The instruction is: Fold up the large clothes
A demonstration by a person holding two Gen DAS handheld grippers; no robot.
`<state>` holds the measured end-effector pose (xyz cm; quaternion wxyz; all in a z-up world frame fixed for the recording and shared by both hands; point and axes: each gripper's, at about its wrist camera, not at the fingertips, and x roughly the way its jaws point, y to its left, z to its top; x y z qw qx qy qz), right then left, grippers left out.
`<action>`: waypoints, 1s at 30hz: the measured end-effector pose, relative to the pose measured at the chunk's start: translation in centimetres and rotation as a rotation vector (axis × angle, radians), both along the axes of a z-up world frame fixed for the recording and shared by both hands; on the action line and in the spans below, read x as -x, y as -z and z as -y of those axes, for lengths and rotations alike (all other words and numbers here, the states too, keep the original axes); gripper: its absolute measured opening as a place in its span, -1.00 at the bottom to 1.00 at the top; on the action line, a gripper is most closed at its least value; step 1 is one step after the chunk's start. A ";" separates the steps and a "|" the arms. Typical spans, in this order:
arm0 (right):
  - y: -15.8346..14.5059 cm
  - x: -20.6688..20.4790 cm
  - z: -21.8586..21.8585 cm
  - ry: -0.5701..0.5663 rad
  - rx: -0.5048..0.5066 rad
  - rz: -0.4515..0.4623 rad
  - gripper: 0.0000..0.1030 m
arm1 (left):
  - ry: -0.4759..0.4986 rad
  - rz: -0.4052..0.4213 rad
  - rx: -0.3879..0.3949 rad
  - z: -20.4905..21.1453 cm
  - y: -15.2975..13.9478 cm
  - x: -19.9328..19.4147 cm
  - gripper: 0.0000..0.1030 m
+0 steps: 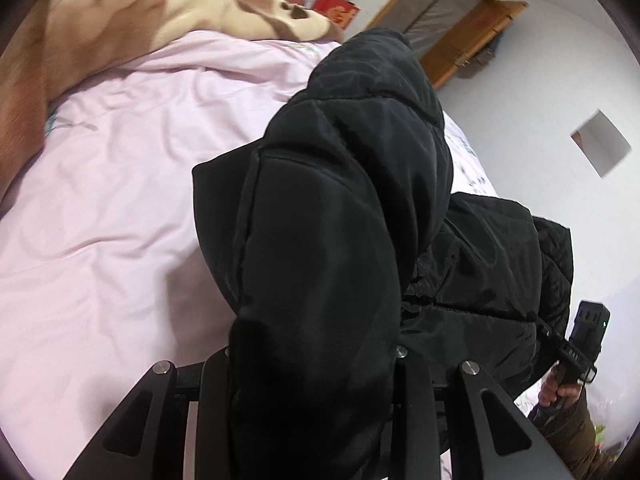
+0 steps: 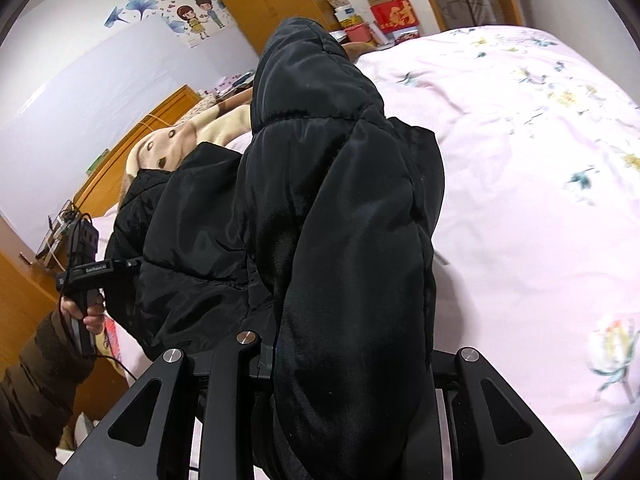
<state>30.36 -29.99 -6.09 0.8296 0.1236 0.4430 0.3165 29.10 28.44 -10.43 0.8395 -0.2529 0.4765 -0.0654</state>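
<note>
While the left wrist view showed the left gripper (image 1: 316,364) clamped on a fold of the bulky black padded jacket (image 1: 340,200), that jacket hung bunched above the pink quilted bed (image 1: 120,200), unfolded. Seen from the right wrist, the right gripper (image 2: 344,360) pinched another fold near the bed's near edge; folding had seemingly barely begun.

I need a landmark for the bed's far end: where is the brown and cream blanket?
The brown and cream blanket lies upper left in the left wrist view, on the pink bedsheet, beyond the black jacket.
</note>
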 end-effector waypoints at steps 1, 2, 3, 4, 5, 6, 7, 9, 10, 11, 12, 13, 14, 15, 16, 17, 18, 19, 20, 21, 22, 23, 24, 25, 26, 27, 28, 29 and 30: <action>0.4 -0.1 -0.1 -0.003 0.000 -0.003 -0.45 | -0.003 -0.006 -0.013 0.0 0.2 0.1 -0.36; 0.9 -0.2 -0.4 -0.003 0.001 -0.008 -0.45 | -0.006 -0.014 -0.024 -0.3 0.9 0.2 -0.36; 1.6 -0.4 -0.6 -0.002 0.007 -0.012 -0.45 | -0.011 -0.024 -0.015 -1.5 1.3 0.1 -0.35; 2.2 -0.4 -0.7 0.000 0.023 -0.006 -0.45 | -0.018 -0.035 -0.001 -2.1 1.7 -0.1 -0.34; 2.9 -0.5 -0.7 0.008 0.032 -0.007 -0.45 | -0.028 -0.047 0.008 -2.8 2.5 -0.1 -0.32; 3.1 -0.5 -1.0 0.013 0.029 -0.016 -0.45 | -0.039 -0.060 0.011 -3.1 3.3 -0.1 -0.30; 3.7 -0.8 -0.8 0.024 0.030 -0.030 -0.45 | -0.041 -0.067 0.004 -3.0 3.6 -0.4 -0.27; 4.5 -1.0 -0.8 0.033 0.053 -0.033 -0.44 | -0.046 -0.079 -0.008 -3.3 4.7 -0.6 -0.18; 5.1 -1.2 -0.6 0.035 0.058 -0.043 -0.43 | -0.051 -0.086 -0.006 -3.4 5.2 -0.6 -0.16; 5.6 -1.5 -0.5 0.039 0.071 -0.049 -0.40 | -0.055 -0.090 -0.001 -3.5 5.7 -0.6 -0.10; 5.9 -1.3 -0.7 0.043 0.078 -0.052 -0.39 | -0.059 -0.094 0.003 -3.5 5.8 -0.7 -0.07; 6.3 -1.4 -1.0 0.048 0.079 -0.056 -0.37 | -0.055 -0.094 -0.003 -3.4 6.0 -0.6 -0.06; 6.6 -1.6 -1.0 0.053 0.079 -0.060 -0.33 | -0.048 -0.092 -0.013 -3.2 5.9 -0.7 -0.03; 6.6 -1.5 -1.2 0.058 0.082 -0.062 -0.31 | -0.043 -0.092 -0.018 -3.0 5.9 -0.7 0.00; 6.9 -1.3 -1.3 0.061 0.083 -0.065 -0.28 | -0.043 -0.094 -0.014 -3.0 5.8 -0.7 0.02; 7.0 -0.8 -1.5 0.061 0.087 -0.065 -0.25 | -0.041 -0.095 -0.012 -3.0 6.0 -0.7 0.07; 6.7 -0.1 -1.0 0.062 0.089 -0.065 -0.23 | -0.043 -0.097 -0.013 -3.0 6.0 -0.7 0.11; 6.8 0.1 -1.1 0.065 0.091 -0.072 -0.19 | -0.045 -0.098 -0.012 -2.9 5.8 -0.7 0.13; 6.9 0.3 -1.4 0.067 0.097 -0.077 -0.15 | -0.045 -0.095 -0.015 -2.8 5.9 -0.6 0.16; 6.5 1.1 -1.3 0.067 0.102 -0.076 -0.12 | -0.046 -0.094 -0.017 -2.6 5.6 -0.7 0.20; 5.9 1.6 -1.5 0.069 0.111 -0.075 -0.07 | -0.048 -0.095 -0.012 -2.6 5.5 -0.6 0.20; 5.8 1.6 -1.6 0.069 0.124 -0.072 -0.06 | -0.050 -0.095 -0.006 -2.7 5.5 -0.6 0.22; 5.5 1.8 -1.6 0.067 0.134 -0.065 -0.04 | -0.055 -0.094 0.000 -2.9 5.4 -0.7 0.24; 5.4 2.0 -1.5 0.066 0.142 -0.057 -0.01 | -0.058 -0.094 0.003 -2.9 5.4 -0.6 0.24; 5.5 2.1 -1.3 0.067 0.146 -0.056 0.01 | -0.061 -0.094 0.001 -3.0 5.4 -0.4 0.28; 5.5 2.2 -1.4 0.073 0.153 -0.058 0.03 | -0.065 -0.094 0.001 -3.3 5.6 -0.4 0.31; 5.5 2.2 -1.4 0.080 0.162 -0.059 0.13 | -0.070 -0.095 0.004 -3.4 5.5 -0.3 0.32; 5.5 2.2 -1.7 0.090 0.178 -0.059 0.26 | -0.081 -0.099 0.005 -3.5 5.2 -0.1 0.35; 5.3 2.2 -1.6 0.101 0.192 -0.056 0.29 | -0.089 -0.097 0.003 -3.5 4.8 0.1 0.38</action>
